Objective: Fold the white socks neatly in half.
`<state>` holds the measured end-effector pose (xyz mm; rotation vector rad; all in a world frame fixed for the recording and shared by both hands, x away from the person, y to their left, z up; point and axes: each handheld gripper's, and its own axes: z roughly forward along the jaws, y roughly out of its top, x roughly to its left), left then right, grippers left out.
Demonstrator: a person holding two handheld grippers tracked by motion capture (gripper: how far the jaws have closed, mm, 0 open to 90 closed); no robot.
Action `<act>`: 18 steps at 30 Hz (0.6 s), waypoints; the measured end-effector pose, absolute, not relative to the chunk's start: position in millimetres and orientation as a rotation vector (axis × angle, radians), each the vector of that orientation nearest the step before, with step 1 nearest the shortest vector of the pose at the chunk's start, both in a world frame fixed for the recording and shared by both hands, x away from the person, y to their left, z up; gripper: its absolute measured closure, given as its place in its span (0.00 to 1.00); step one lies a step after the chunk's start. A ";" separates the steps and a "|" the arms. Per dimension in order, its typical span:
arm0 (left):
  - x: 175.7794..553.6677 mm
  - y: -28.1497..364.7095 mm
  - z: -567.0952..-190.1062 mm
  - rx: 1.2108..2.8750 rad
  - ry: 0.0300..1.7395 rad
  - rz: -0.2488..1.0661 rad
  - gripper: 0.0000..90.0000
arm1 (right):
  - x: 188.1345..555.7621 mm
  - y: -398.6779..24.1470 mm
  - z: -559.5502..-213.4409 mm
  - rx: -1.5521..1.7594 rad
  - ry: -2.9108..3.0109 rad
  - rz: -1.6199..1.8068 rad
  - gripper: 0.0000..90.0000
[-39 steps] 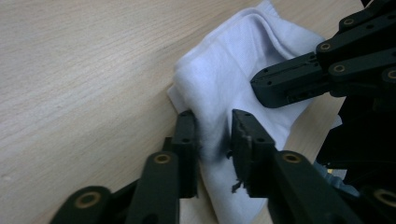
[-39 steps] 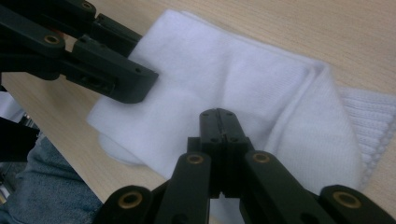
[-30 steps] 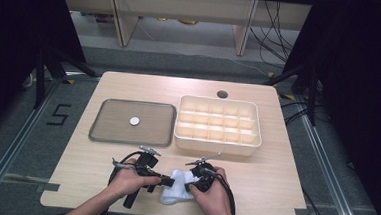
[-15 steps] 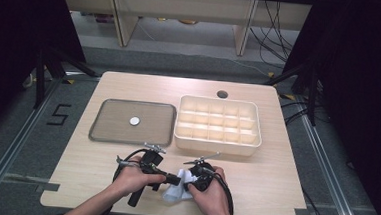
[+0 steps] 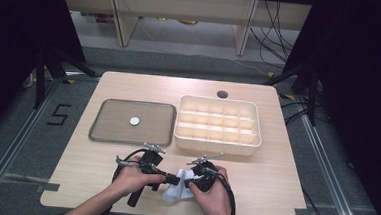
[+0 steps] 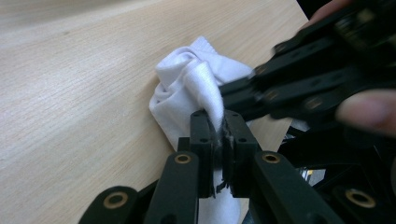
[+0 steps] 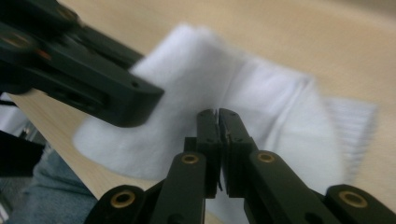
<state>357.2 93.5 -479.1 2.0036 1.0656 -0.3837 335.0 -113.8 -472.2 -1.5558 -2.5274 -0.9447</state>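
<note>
A crumpled white sock [image 5: 177, 193] lies near the table's front edge, between my two hands. My left gripper [image 6: 218, 122] is shut on a fold of the sock [image 6: 187, 79], and fabric runs down between its pads. My right gripper [image 7: 217, 113] points at the sock [image 7: 261, 107] from the other side, tips against the cloth. Its jaws have just been opening a hair: only a thin slit shows, with no fabric visible in it. In the high view the left gripper [image 5: 175, 178] and right gripper [image 5: 190, 178] meet tip to tip over the sock.
A grey tray [image 5: 97, 132] with a small white disc [image 5: 135, 120] sits at the middle left. A cream compartment box [image 5: 216, 145] stands to its right. A round hole [image 5: 222, 94] is near the table's far edge.
The sock has been bunched up and drawn in a little between the two grippers. Both hands stay at the same spot by the front edge.
</note>
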 end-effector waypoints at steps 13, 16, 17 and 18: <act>357.1 91.8 -479.2 1.993 1.074 -0.368 0.92 | 338.1 -179.7 -477.4 -1.823 -2.503 -0.872 1.00; 357.6 91.7 -479.0 1.996 1.066 -0.363 0.92 | 336.6 -177.3 -482.5 -1.801 -2.506 -0.868 1.00; 357.7 91.5 -478.9 1.993 1.067 -0.364 0.92 | 336.0 -175.8 -484.8 -1.783 -2.529 -0.866 1.00; 357.7 91.1 -478.7 1.988 1.072 -0.363 0.92 | 335.3 -172.4 -485.4 -1.799 -2.517 -0.863 1.00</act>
